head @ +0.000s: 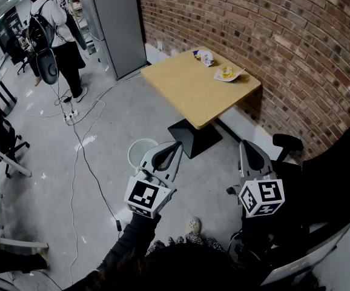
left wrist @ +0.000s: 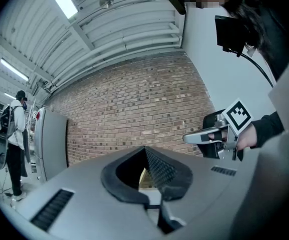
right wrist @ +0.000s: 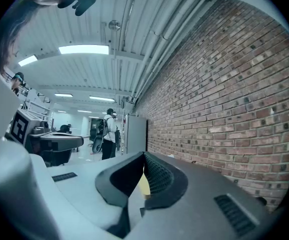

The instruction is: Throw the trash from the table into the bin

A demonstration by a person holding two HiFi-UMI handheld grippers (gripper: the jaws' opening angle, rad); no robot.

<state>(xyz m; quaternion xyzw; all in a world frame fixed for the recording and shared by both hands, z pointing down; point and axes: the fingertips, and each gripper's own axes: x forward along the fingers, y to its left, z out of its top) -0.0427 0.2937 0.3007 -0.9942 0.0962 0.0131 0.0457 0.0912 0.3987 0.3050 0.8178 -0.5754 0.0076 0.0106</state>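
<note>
**Near the Operator: Both Grippers Closed, Trash on the Counter**

Closest to us, we hold the left gripper (head: 176, 145) and the right gripper (head: 244, 145) side by side and level, well apart from each other. On the left gripper, the fingers (left wrist: 160, 172) meet at their tips with nothing between them. On the right gripper, the fingers (right wrist: 157, 180) are likewise pressed together and hold nothing. Just beyond the left gripper, a white bin (head: 134, 147) stands on the floor (head: 102, 132), partly hidden by that gripper and near the counter (head: 187, 93). At the far edge of the counter, close to the brick wall (head: 284, 35), lies the trash: a crumpled wrapper (head: 206, 57) and, just beside it, a white paper (head: 228, 73) with something yellow on it. Neither gripper touches the trash. Farther off, at the upper left, we see a grey cabinet (head: 117, 23) by the wall. A person (head: 57, 32) with a backpack stands there, beyond a trailing cable (head: 78, 156).
</note>
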